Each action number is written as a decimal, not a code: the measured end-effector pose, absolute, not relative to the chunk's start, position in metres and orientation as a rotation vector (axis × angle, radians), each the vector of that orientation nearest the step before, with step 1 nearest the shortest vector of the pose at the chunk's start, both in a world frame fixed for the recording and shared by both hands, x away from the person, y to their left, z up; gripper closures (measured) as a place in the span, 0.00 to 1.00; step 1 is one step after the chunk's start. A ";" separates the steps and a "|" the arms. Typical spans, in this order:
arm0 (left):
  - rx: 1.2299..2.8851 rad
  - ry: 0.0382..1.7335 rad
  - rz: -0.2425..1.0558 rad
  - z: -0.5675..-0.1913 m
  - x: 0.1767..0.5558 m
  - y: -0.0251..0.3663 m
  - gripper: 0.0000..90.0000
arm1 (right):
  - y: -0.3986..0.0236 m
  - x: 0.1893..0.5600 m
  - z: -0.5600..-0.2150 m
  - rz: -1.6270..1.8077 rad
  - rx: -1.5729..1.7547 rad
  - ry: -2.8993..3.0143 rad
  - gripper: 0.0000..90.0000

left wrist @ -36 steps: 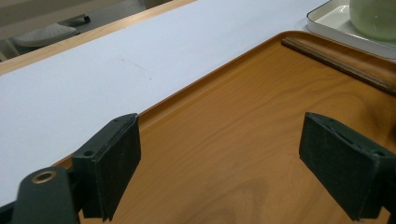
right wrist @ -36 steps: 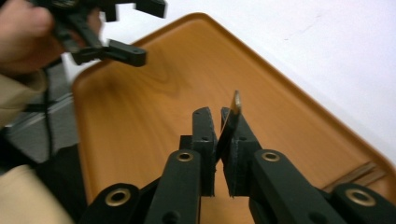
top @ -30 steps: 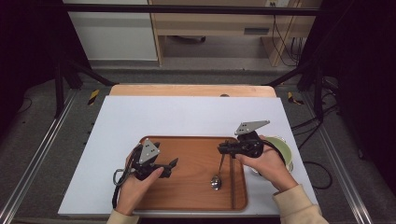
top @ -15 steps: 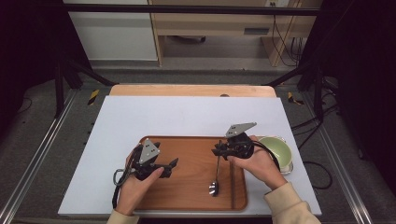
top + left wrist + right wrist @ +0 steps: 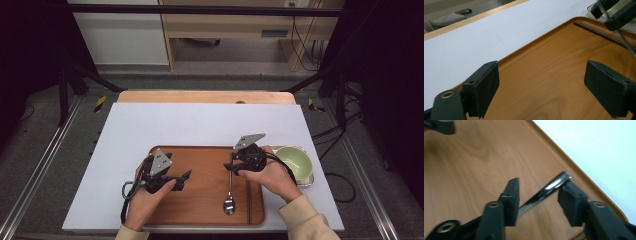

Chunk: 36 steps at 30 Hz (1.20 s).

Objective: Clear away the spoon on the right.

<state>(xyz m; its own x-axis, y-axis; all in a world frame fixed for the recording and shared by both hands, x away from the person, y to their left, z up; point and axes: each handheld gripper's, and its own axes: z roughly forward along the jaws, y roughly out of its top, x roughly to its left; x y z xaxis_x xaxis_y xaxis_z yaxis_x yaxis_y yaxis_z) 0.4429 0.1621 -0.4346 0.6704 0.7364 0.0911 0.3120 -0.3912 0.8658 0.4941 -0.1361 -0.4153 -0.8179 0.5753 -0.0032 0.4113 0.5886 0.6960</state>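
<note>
A metal spoon (image 5: 229, 189) lies along the right part of the wooden tray (image 5: 200, 165), its bowl end toward me and its handle running up between the jaws of my right gripper (image 5: 230, 166). In the right gripper view the handle (image 5: 554, 185) crosses the gap of the right gripper (image 5: 537, 197) and leans on one pad only. These jaws have just been opening. My left gripper (image 5: 184, 180) hovers over the tray's left part. In the left gripper view, its jaws (image 5: 541, 92) stand wide apart with nothing but bare wood between them.
A green bowl (image 5: 294, 162) sits on a pale holder just right of the tray, beside my right hand. A white sheet (image 5: 200, 120) covers the table (image 5: 200, 96); its far half is bare. Dark stands and cables flank the table.
My right hand has come left and down with the spoon. The spoon's bowl end has settled onto the tray, and the right jaws have spread off the handle. The left hand has not moved.
</note>
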 end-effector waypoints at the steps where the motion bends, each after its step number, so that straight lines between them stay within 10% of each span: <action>1: 1.977 0.815 0.593 -0.435 0.443 0.162 0.14 | -0.135 0.495 -0.416 1.028 0.815 2.577 0.49; 36: 1.974 0.829 0.602 -0.437 0.445 0.168 0.09 | -0.219 0.466 -0.389 1.130 1.096 2.088 0.13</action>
<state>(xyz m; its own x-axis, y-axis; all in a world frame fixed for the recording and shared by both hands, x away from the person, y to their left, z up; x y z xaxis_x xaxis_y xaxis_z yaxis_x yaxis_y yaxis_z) 0.4452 0.1681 -0.4369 0.6589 0.7468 0.0904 0.3170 -0.3847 0.8669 0.4660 -0.2193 -0.3890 -0.5372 0.8410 -0.0638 0.4068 0.3246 0.8539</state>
